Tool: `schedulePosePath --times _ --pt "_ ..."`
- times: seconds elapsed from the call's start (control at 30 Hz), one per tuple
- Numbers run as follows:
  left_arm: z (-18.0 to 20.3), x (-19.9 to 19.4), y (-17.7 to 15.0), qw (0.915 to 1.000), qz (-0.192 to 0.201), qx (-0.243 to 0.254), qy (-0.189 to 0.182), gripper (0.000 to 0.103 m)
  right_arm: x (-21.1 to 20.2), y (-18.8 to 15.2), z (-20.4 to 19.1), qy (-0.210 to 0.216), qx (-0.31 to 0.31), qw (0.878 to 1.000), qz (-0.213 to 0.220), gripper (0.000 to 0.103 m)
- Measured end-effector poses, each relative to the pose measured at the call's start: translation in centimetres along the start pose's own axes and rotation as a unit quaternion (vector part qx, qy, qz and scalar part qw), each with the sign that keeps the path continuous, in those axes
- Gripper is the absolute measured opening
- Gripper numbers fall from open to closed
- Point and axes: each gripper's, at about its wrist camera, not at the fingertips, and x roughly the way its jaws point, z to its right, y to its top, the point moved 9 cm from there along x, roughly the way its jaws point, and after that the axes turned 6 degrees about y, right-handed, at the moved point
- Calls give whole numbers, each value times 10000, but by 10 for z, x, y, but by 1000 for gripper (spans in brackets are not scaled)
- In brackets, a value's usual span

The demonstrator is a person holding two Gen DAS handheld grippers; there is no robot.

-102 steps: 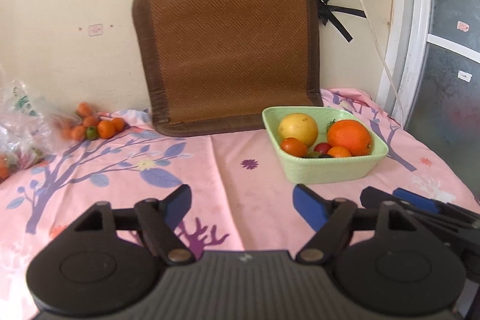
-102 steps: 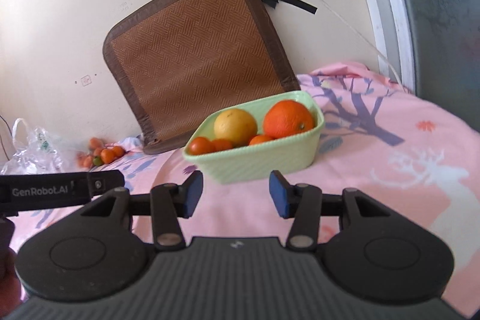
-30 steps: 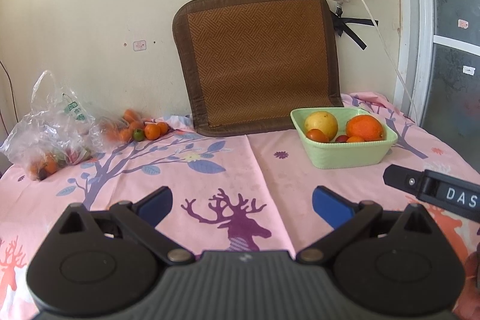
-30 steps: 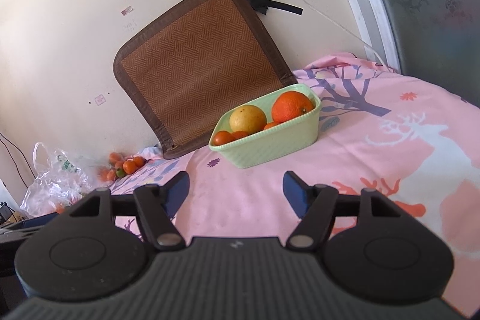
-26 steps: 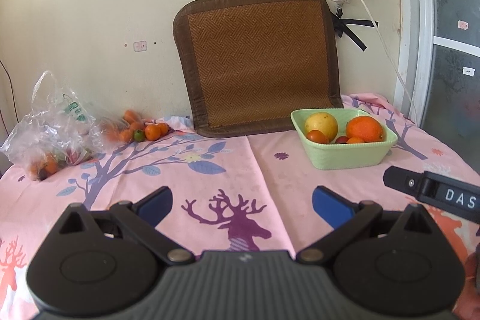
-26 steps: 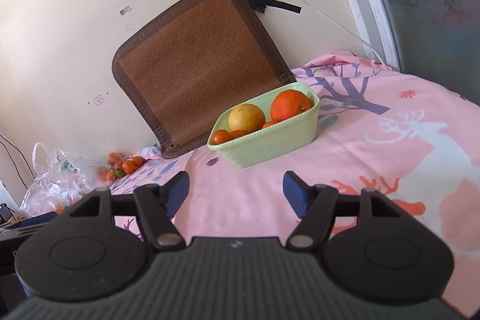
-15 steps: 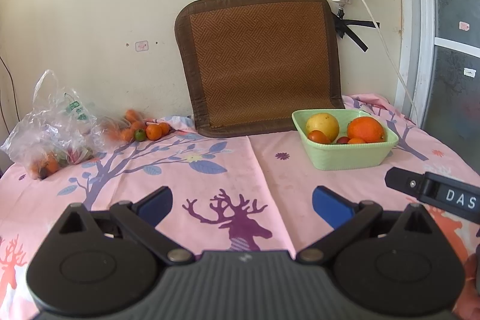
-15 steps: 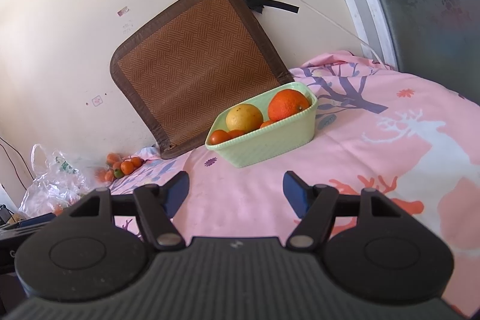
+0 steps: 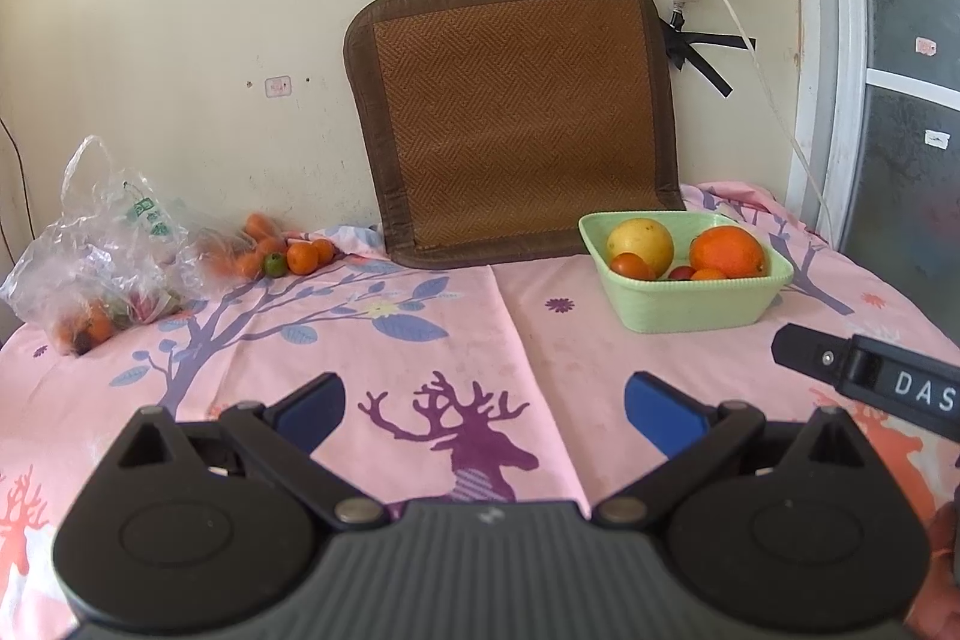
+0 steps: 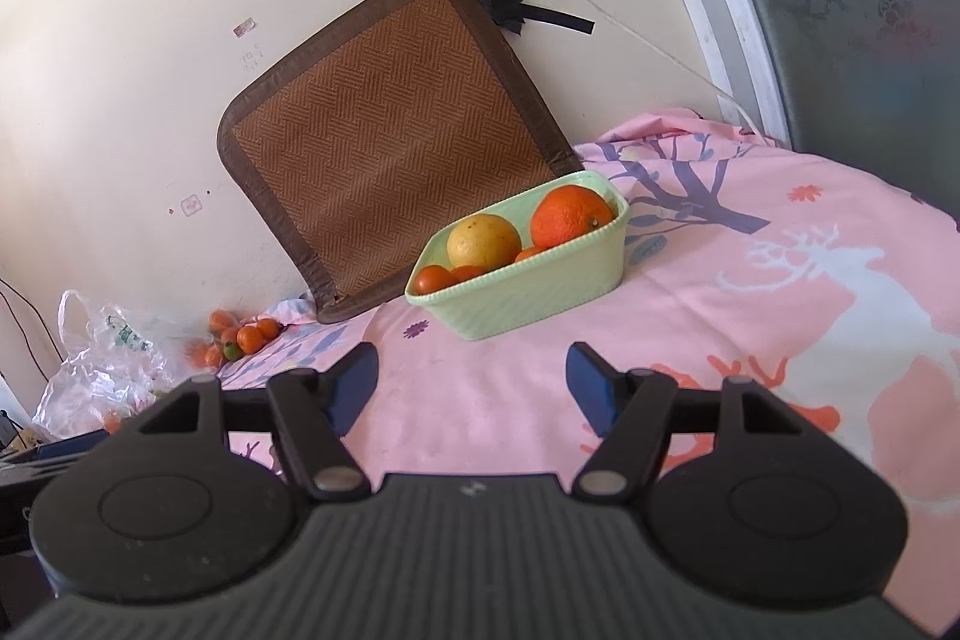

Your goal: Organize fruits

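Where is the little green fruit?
In the left wrist view, the little green fruit sits at the far left of the pink tablecloth, among the loose small oranges between the plastic bag and the woven mat.

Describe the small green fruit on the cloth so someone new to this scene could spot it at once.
Start at the brown woven mat leaning on the wall, then look left along the pink cloth to the loose heap of little oranges beside the plastic bag. The green fruit sits at the heap's front edge, the only green one among the orange ones.
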Motion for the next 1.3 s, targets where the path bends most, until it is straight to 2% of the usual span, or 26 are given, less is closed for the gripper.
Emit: schedulePosePath --times 1.3 --pt "2 -4 3 9999 114 74 -3 103 -1 0 3 -39 52 10000 26 71"
